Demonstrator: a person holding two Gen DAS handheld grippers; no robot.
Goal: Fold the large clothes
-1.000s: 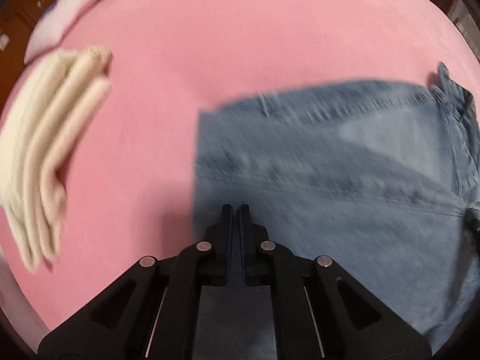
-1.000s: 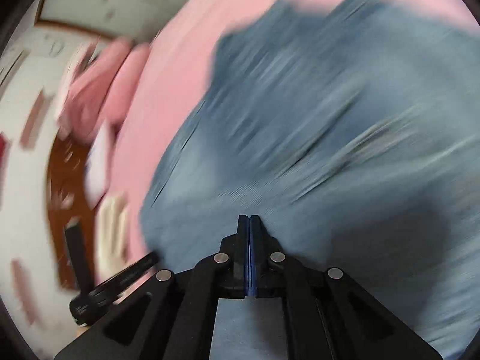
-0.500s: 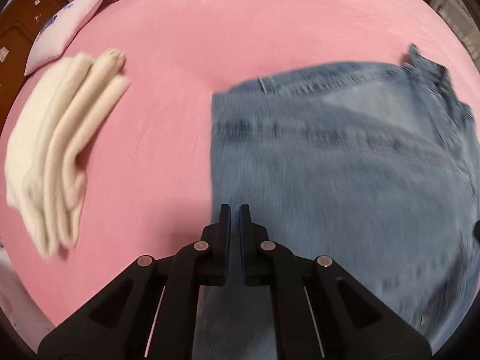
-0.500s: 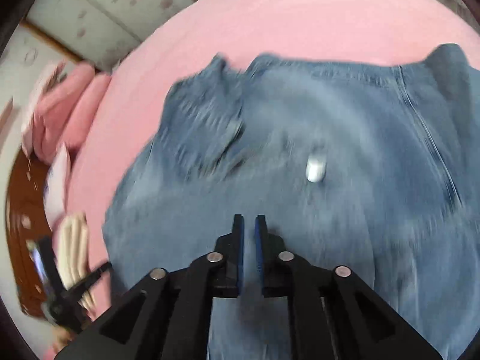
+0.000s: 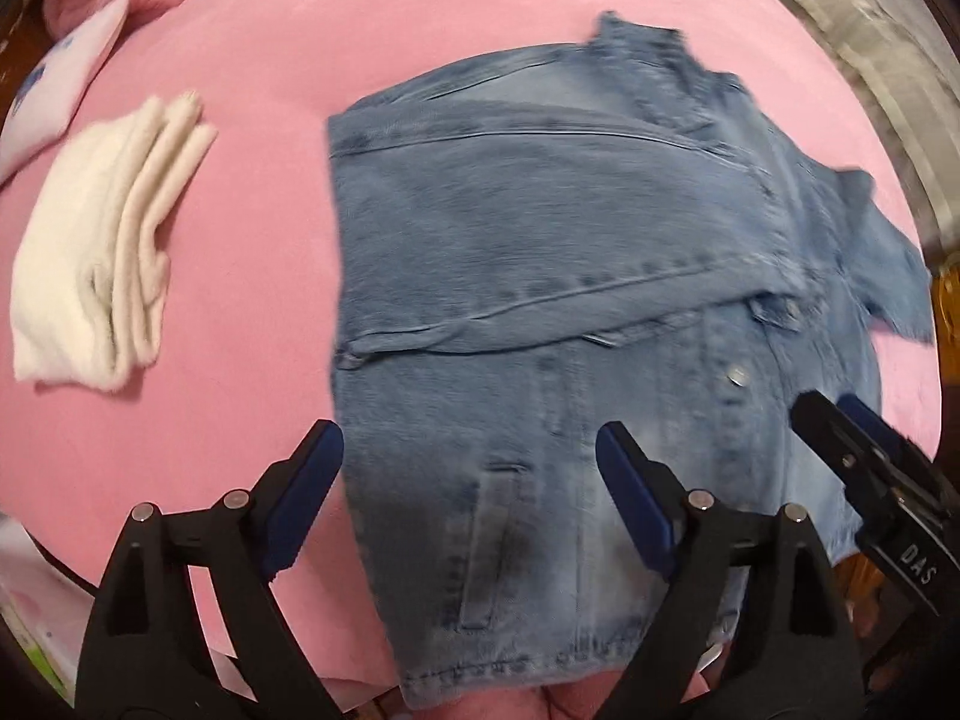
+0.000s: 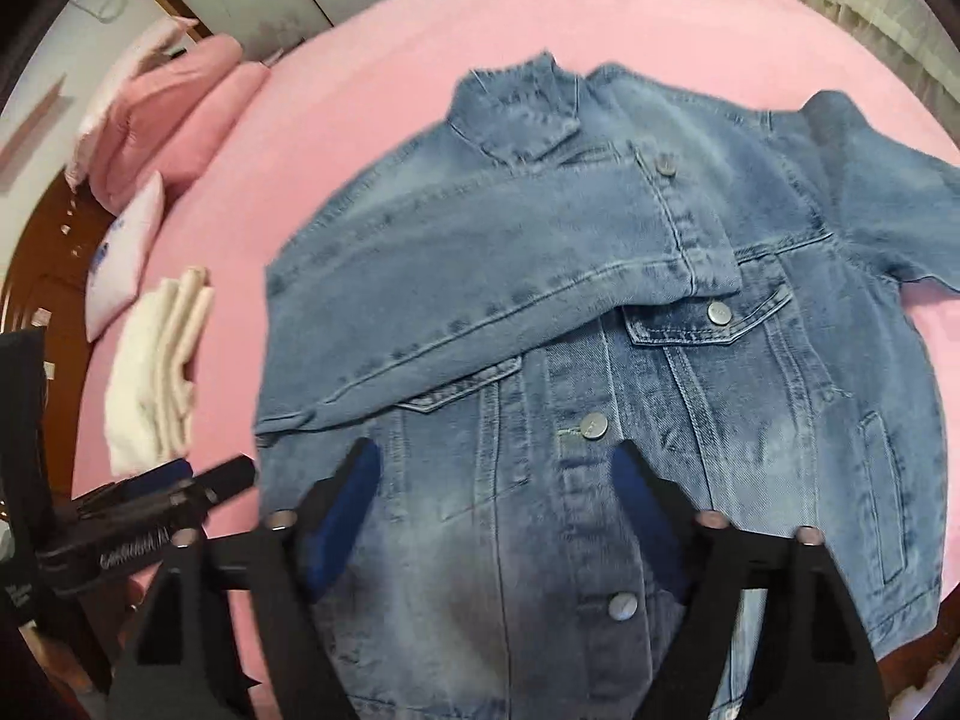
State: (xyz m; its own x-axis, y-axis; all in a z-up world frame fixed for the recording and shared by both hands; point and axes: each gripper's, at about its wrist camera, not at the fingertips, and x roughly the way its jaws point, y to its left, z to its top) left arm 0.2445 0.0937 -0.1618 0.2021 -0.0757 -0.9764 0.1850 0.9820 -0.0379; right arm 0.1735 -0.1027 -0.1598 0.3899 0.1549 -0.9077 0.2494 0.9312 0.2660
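Observation:
A blue denim jacket [image 6: 600,312] lies front up on the pink bed [image 6: 420,48]. Its left sleeve is folded across the chest, the cuff [image 6: 696,222] near the right chest pocket. The right sleeve [image 6: 888,198] sticks out to the right. In the left wrist view the jacket [image 5: 570,252] fills the middle. My left gripper [image 5: 468,462] is open and empty above the jacket's lower left edge. My right gripper [image 6: 498,480] is open and empty above the jacket's lower front, and its fingers [image 5: 840,438] show at the right of the left wrist view.
A folded cream garment [image 5: 102,252] lies on the bed left of the jacket; it also shows in the right wrist view [image 6: 156,372]. Pink pillows [image 6: 162,114] and a white pillow [image 6: 123,252] lie at the far left. A dark wooden floor borders the bed.
Both grippers have opened wide and let go of the denim. They have pulled back, so the whole jacket with the folded sleeve now shows.

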